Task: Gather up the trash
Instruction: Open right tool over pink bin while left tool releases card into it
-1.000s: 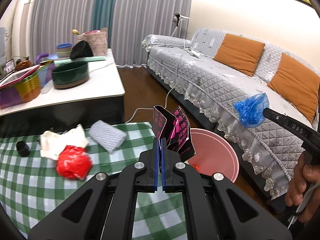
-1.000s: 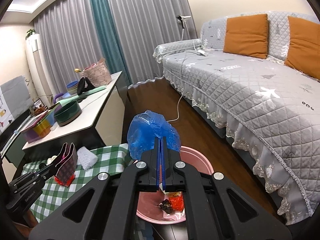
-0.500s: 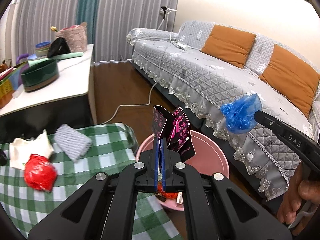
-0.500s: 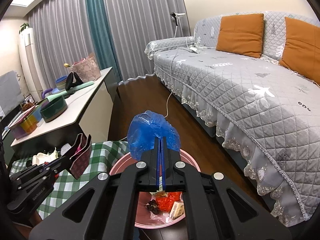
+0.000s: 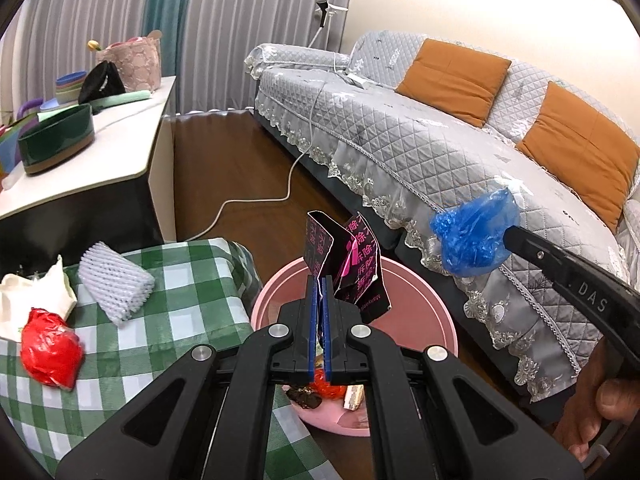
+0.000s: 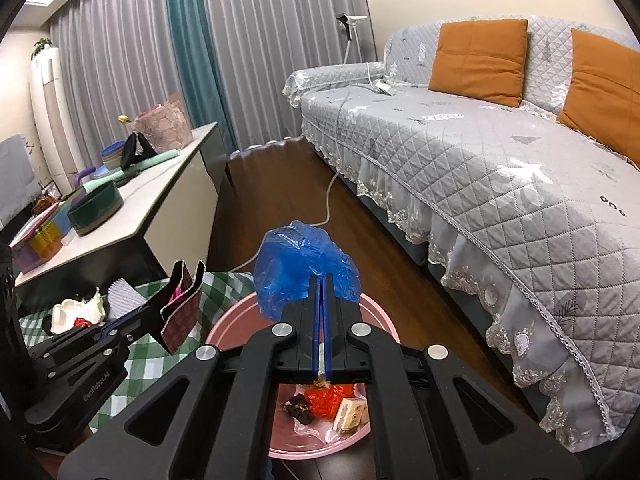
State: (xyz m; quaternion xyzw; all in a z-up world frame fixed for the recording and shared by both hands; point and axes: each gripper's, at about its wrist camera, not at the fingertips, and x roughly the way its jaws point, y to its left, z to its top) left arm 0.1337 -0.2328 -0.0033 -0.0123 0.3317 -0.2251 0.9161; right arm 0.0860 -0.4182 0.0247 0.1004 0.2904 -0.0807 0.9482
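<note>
A: What has the left gripper got?

B: Its blue pads are pinched tight on a black packet with pink print, held upright over the near rim of the pink bin. From the right wrist camera the same packet shows at the bin's left edge, beside the table corner.

A: And the right gripper?

B: Clamped on a crumpled blue plastic bag — the bag bulges out above the fingertips, directly over the bin's opening. The bin stands on the wooden floor between the table and the grey sofa.

A: Anything in the bin?

B: Yes: a red wrapper, a dark scrap and a pale small carton lie at the bottom.

A: What's on the table?

B: On the green checked cloth lie a red crumpled bag, a white paper wad touching it, and a white foam net sleeve just beside — all well apart from both grippers.
</note>
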